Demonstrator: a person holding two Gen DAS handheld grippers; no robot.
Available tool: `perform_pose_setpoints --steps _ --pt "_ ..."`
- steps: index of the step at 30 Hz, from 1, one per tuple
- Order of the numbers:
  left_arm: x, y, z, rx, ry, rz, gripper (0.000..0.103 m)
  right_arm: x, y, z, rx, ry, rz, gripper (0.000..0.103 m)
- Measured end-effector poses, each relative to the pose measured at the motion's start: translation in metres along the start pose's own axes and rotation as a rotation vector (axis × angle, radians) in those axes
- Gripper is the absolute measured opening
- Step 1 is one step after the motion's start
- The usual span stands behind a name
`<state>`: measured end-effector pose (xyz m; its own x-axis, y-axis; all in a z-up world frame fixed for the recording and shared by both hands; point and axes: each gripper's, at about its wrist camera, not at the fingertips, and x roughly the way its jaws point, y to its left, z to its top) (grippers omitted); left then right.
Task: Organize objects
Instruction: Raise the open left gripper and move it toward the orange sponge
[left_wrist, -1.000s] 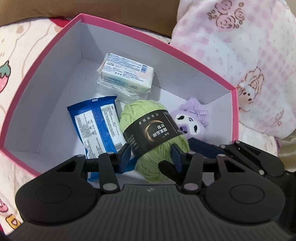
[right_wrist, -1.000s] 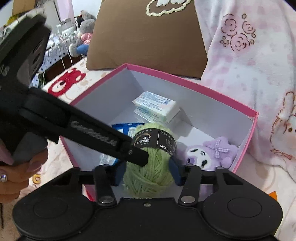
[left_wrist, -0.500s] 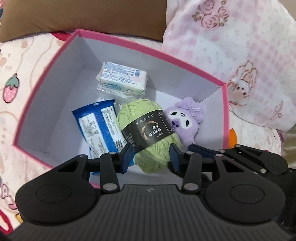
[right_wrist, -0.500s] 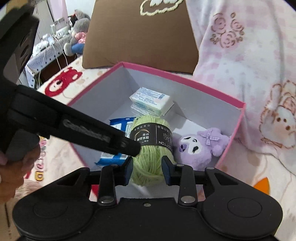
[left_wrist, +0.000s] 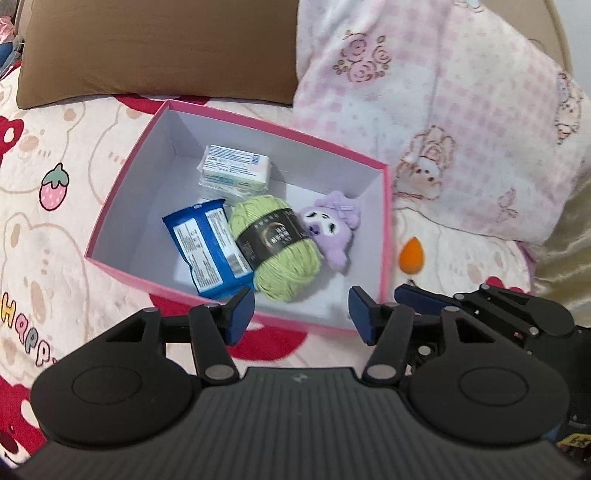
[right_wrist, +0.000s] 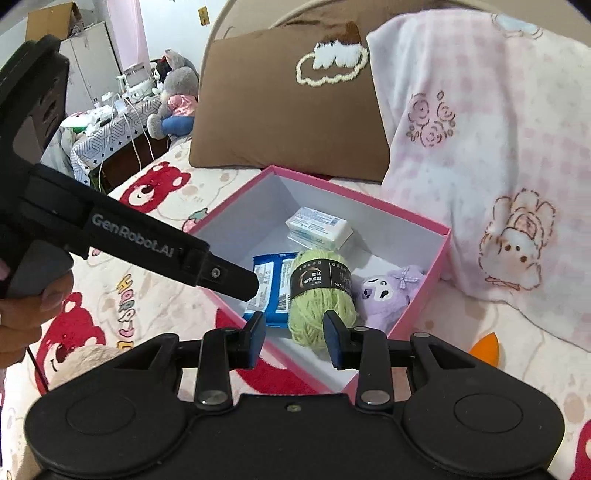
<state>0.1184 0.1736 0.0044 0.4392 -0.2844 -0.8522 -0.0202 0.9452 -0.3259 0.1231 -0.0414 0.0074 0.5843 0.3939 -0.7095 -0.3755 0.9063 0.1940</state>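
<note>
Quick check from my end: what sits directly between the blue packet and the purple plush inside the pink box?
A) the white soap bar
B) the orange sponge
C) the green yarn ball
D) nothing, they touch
C: in the left wrist view the green yarn ball lies in the pink box with the blue packet on one side and the purple plush on the other.

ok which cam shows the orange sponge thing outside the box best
The left wrist view. There the orange teardrop sponge lies whole and unobstructed on the bedspread just right of the pink box. The right wrist view shows only part of it, its lower edge hidden behind the right gripper's body.
</note>
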Motion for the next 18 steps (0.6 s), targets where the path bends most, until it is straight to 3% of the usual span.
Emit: perform_pose_setpoints --steps 5,13,18 --pt "-0.034 -0.014 -0.014 0.051 -0.060 0.020 0.058 -0.027 0.008 -0.003 0.001 -0.019 0.002 0.039" --pt "-0.083 -0.042 -0.040 0.120 -0.079 -0.085 0.060 -0.078 0.022 -0.013 -0.006 -0.039 -0.014 0.041" --pt "-0.093 -0.055 -0.054 0.156 -0.073 -0.093 0.060 -0.103 0.021 -0.024 0.000 -0.036 -0.038 0.041"
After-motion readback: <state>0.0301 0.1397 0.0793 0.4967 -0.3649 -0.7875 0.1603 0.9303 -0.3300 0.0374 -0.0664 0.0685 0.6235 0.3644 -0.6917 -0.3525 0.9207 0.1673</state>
